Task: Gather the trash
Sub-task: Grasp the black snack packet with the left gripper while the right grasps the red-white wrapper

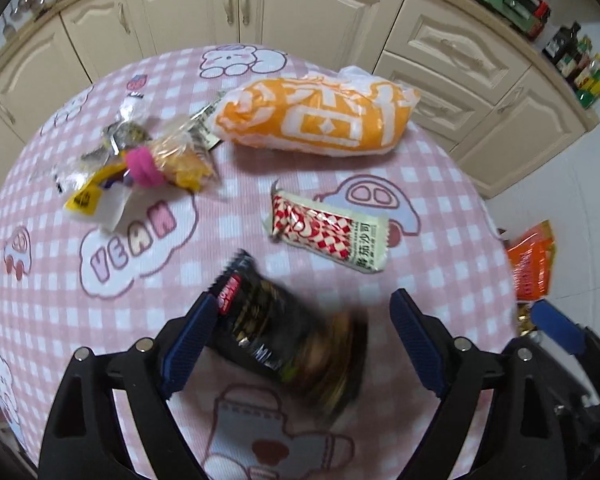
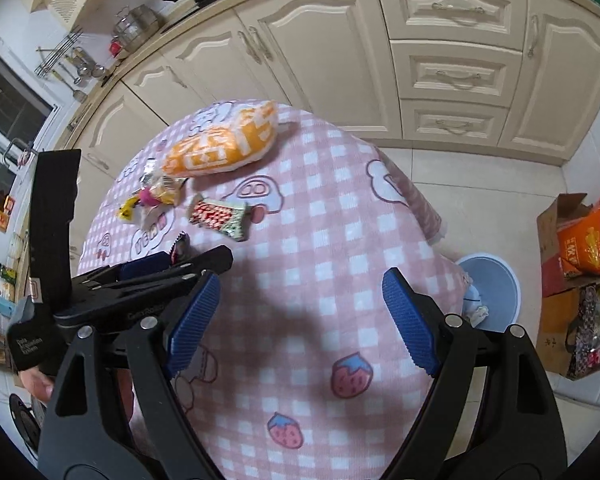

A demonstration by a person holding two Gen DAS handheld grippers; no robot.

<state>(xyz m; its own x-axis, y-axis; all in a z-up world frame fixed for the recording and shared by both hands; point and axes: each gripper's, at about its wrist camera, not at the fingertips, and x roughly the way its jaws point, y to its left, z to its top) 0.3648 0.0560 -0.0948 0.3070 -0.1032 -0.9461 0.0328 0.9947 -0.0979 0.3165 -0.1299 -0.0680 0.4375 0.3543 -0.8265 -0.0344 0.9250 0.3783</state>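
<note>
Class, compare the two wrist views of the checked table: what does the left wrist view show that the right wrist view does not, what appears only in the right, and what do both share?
Only the left wrist view shows the black snack packet in full, blurred, between the open left gripper's fingers, and the bottles on the counter.

Only the right wrist view shows the blue bin on the floor beside the table, the cardboard box, and the strawberry prints.

Both show the pink checked tablecloth, the orange bag, the red-and-white wrapper and the wrapper pile.
</note>
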